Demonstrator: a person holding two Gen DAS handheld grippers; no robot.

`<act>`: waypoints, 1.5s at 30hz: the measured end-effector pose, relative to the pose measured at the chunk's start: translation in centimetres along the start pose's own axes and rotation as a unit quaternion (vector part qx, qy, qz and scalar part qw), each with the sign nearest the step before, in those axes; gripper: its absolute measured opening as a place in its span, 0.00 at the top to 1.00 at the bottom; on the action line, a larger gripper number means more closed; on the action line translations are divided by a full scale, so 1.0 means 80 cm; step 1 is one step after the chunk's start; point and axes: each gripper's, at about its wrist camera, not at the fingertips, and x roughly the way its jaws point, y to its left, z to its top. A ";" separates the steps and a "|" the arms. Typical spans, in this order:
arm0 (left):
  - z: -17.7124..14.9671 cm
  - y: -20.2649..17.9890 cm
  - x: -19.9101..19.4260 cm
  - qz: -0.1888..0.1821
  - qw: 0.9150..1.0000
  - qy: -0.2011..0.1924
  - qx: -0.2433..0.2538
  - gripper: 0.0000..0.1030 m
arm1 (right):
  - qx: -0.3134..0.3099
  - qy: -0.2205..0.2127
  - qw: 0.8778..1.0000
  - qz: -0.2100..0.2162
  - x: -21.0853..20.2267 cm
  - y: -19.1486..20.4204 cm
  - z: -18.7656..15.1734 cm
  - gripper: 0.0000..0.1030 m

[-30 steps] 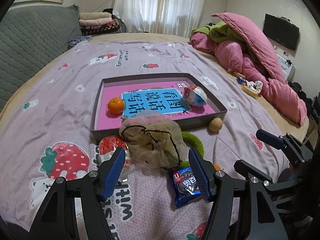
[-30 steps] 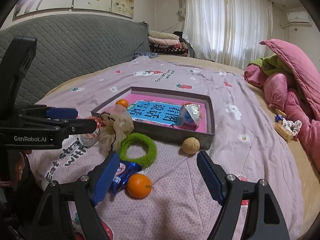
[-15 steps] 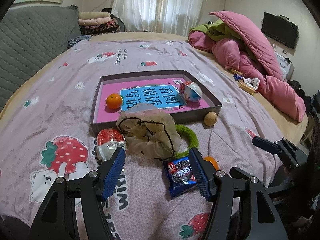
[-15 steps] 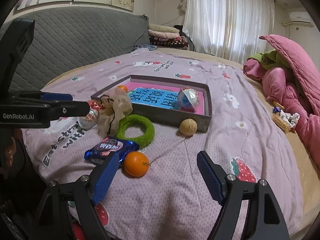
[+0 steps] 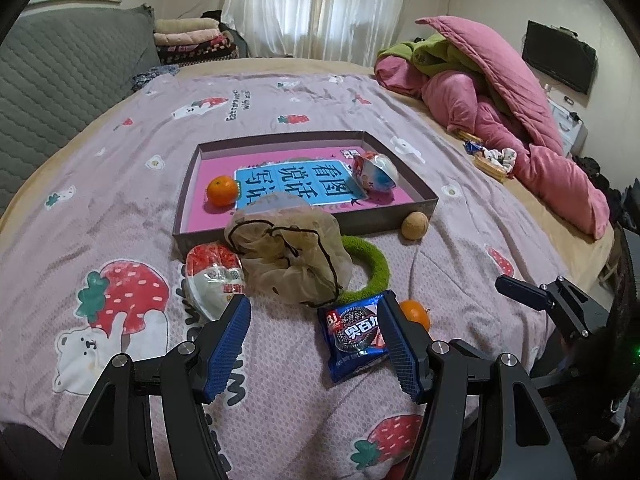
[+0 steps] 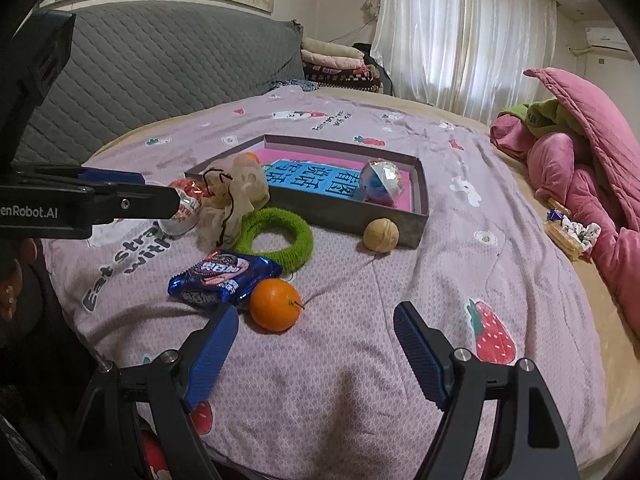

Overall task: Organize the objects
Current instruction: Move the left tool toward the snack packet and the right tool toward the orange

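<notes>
A grey tray [image 5: 424,204] [image 6: 420,216] with a pink floor lies on the bed and holds a blue card [image 5: 296,182], an orange [image 5: 222,190] and a shiny ball-shaped packet [image 5: 376,170] [image 6: 382,182]. In front of it lie a beige mesh pouch [image 5: 288,256] [image 6: 236,196], a green ring [image 5: 374,268] [image 6: 280,238], a red-white packet [image 5: 214,276], a walnut [image 5: 415,225] [image 6: 381,234], a blue cookie pack [image 5: 352,336] [image 6: 224,276] and a second orange [image 6: 275,305]. My left gripper [image 5: 314,340] is open just short of the pouch and cookie pack. My right gripper [image 6: 316,346] is open near the second orange, holding nothing.
Pink and green quilts [image 5: 500,92] [image 6: 580,140] are heaped on the bed's right side, with small snacks [image 5: 490,160] beside them. A grey quilted headboard [image 6: 160,76] and folded blankets [image 5: 192,36] stand behind. A TV [image 5: 558,62] hangs at the far right.
Both views have drawn back a little from the tray: the objects sit farther from the fingers than one second ago. Both grippers stay equally wide and nothing on the bed has moved.
</notes>
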 end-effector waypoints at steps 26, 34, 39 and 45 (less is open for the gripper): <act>0.007 -0.014 0.046 -0.008 1.000 0.020 -0.007 0.35 | 0.001 0.030 0.999 0.012 0.040 -0.002 -0.009 0.23; 0.011 -0.010 0.058 -0.009 1.000 0.023 -0.010 0.35 | -0.006 0.039 0.999 0.008 0.053 -0.001 -0.009 0.23; 0.011 -0.006 0.065 -0.013 0.999 0.025 -0.018 0.35 | -0.010 0.041 0.999 0.012 0.061 0.002 -0.008 0.23; 0.012 -0.005 0.073 -0.010 0.999 0.028 -0.022 0.35 | -0.012 0.038 0.999 0.011 0.068 0.004 -0.004 0.23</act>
